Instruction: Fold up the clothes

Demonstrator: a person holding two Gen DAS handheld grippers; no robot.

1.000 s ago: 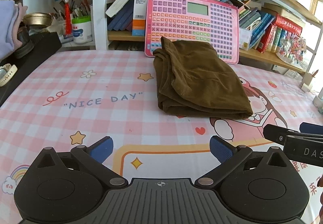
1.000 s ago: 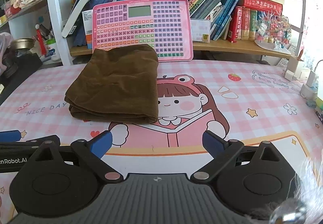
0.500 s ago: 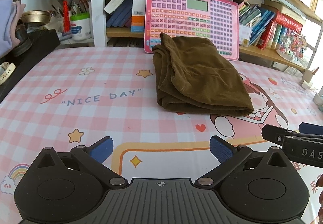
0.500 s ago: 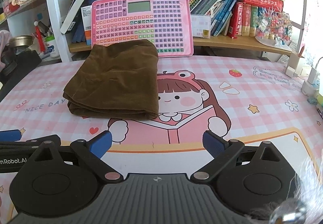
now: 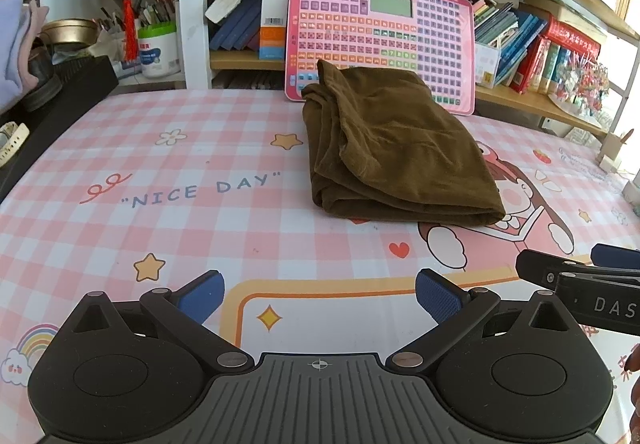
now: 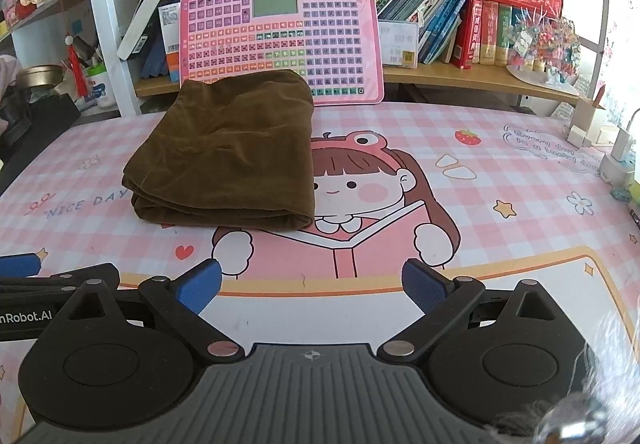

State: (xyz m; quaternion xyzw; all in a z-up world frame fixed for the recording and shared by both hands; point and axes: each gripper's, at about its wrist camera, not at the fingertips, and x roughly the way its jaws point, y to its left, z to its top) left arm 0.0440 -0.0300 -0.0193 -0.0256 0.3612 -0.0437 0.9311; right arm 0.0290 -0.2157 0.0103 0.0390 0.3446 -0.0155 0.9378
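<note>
A brown garment (image 5: pixel 394 148) (image 6: pixel 230 152) lies folded into a thick rectangle on the pink checked table mat (image 5: pixel 168 212) (image 6: pixel 500 172), its far end against a pink keyboard board. My left gripper (image 5: pixel 318 296) hovers open near the front edge, well short of the garment, with nothing between its blue pads. My right gripper (image 6: pixel 312 286) is open too, to the right of the left one and equally far back from the cloth. Each gripper shows at the side of the other's view.
A pink toy keyboard board (image 5: pixel 382 40) (image 6: pixel 280 44) leans against a bookshelf (image 6: pixel 460 24) behind the mat. A black box (image 5: pixel 52 100) and pen pots (image 5: pixel 158 48) stand at the left. White chargers (image 6: pixel 616 152) sit at the right edge.
Both views have tilted down slightly, so the garment sits a little higher in frame. The garment and both open grippers are otherwise unchanged.
</note>
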